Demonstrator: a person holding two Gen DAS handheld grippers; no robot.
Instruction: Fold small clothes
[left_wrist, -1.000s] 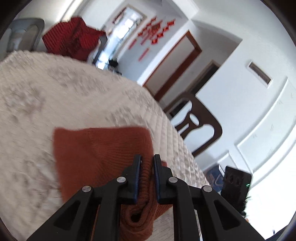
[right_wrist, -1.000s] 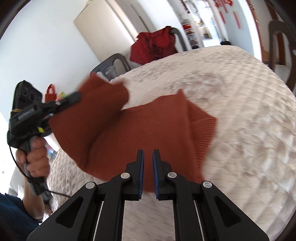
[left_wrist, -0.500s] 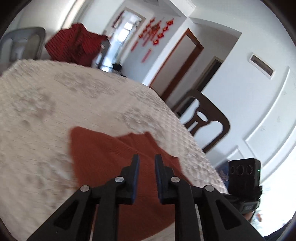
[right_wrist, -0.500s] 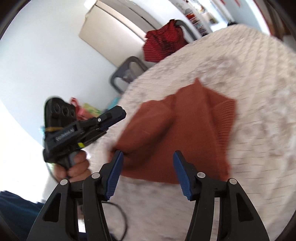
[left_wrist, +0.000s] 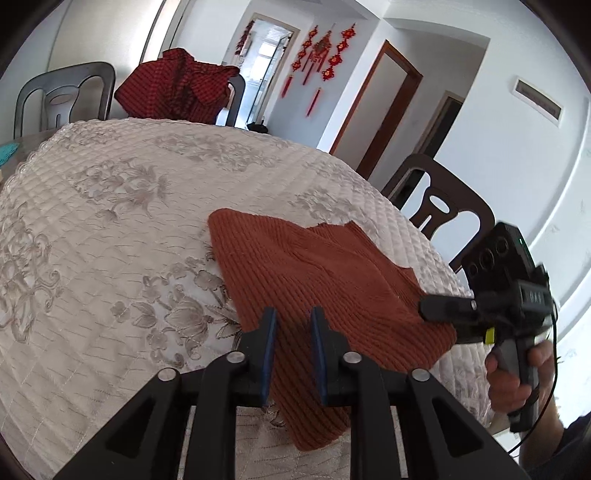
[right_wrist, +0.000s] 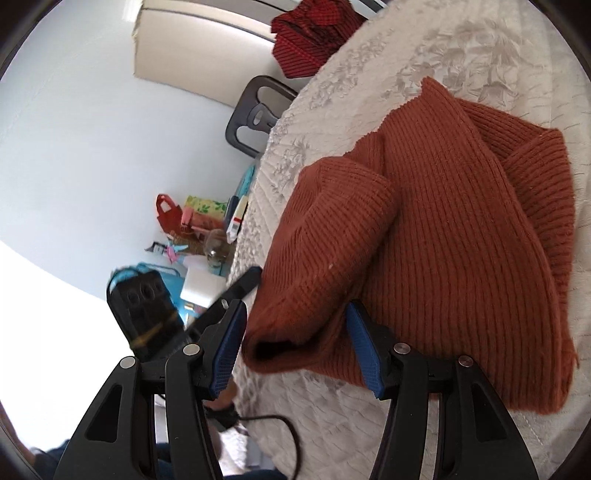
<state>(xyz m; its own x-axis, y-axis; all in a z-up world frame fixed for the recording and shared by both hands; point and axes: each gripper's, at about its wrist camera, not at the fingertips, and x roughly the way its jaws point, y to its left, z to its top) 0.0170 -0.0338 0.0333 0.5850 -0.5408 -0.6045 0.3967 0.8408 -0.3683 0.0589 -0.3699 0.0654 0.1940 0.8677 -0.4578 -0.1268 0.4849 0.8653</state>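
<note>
My left tool (left_wrist: 291, 325), jaws just parting, and right tool (right_wrist: 295, 325), sprung wide, both grip nothing above the rust knit sweater (left_wrist: 317, 273), which lies folded at the near edge of the quilted desk (left_wrist: 110, 221).

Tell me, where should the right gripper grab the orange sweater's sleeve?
Probably at the sleeve cuff, its open end nearest the right gripper. Come in from the table's near edge: the cuff already lies between the open jaws and sits raised on the sweater.
</note>
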